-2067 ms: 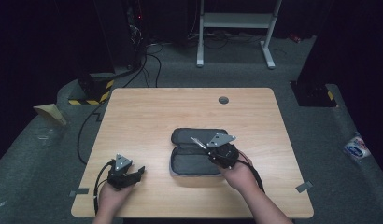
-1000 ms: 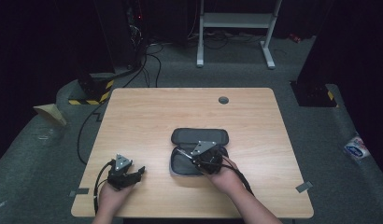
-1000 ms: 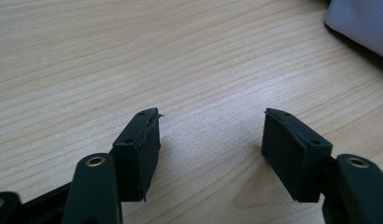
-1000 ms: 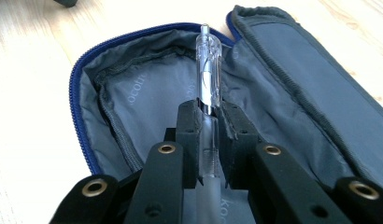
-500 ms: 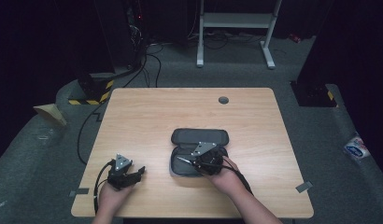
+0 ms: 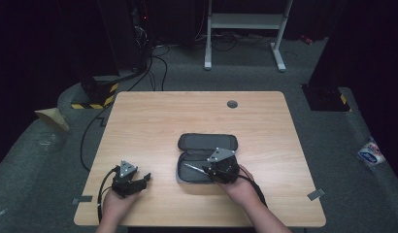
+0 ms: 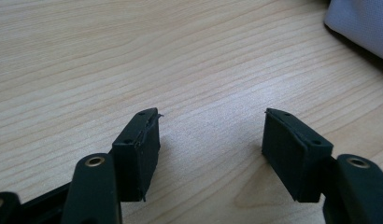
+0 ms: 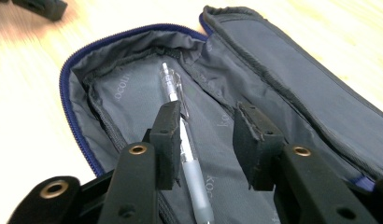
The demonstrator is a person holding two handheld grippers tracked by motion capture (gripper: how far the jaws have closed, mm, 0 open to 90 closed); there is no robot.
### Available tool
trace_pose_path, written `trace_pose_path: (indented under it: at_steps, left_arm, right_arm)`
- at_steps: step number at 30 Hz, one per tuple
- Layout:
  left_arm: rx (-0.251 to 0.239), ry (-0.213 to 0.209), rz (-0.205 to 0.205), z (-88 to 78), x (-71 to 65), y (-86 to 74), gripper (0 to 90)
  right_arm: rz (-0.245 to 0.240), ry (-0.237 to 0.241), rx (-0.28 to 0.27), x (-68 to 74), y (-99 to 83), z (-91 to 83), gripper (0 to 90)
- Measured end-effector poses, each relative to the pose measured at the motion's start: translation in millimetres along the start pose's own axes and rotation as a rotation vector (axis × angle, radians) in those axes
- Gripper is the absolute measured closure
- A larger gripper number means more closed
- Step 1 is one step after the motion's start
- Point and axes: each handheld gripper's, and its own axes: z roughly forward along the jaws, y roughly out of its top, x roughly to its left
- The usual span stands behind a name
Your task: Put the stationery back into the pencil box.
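Note:
A dark pencil case (image 6: 207, 141) lies unzipped and open on the wooden table (image 6: 197, 111), its grey lining (image 8: 255, 60) facing up. A clear pen (image 8: 173, 91) lies in the near half of the case (image 6: 191, 167). My right gripper (image 6: 205, 170) hovers low over it; its jaws have just been opening and now stand open (image 8: 208, 126), with the pen resting beside the left pad and not squeezed. My left gripper (image 6: 143, 178) rests near the table's front left, open (image 7: 210, 135) over bare wood with nothing between the pads.
A corner of the case (image 7: 362, 23) lies beyond the left gripper. A round cable hole (image 6: 232, 104) sits near the table's far edge. Cables and a metal stand (image 6: 245, 29) are on the floor behind the table.
The right gripper has come toward the near side and down into the case with the pen, then spread its jaws off it. The left gripper has stayed put.

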Motion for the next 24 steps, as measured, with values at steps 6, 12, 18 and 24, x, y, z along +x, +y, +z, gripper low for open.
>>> trace_pose_path:
  at_steps: [6,12,18,24]
  left_arm:
    - [0.0,0.0,-0.001,0.0,-0.1,0.0,37.0]
    - [0.0,0.001,0.0,0.0,0.0,0.0,37.0]
    - [0.0,0.001,0.0,0.0,-0.1,0.0,37.0]
    - [0.0,0.0,0.0,0.0,-0.1,0.0,37.0]
  right_arm:
    - [0.03,-0.015,-0.031,-1.9,-6.5,-9.8,57.7]
    - [0.053,-0.038,-0.062,-6.8,-12.9,-16.9,49.3]
    - [0.094,-0.055,-0.101,-16.6,-22.7,-24.5,42.9]
    - [0.123,-0.094,-0.128,-26.2,-32.3,-32.7,39.5]
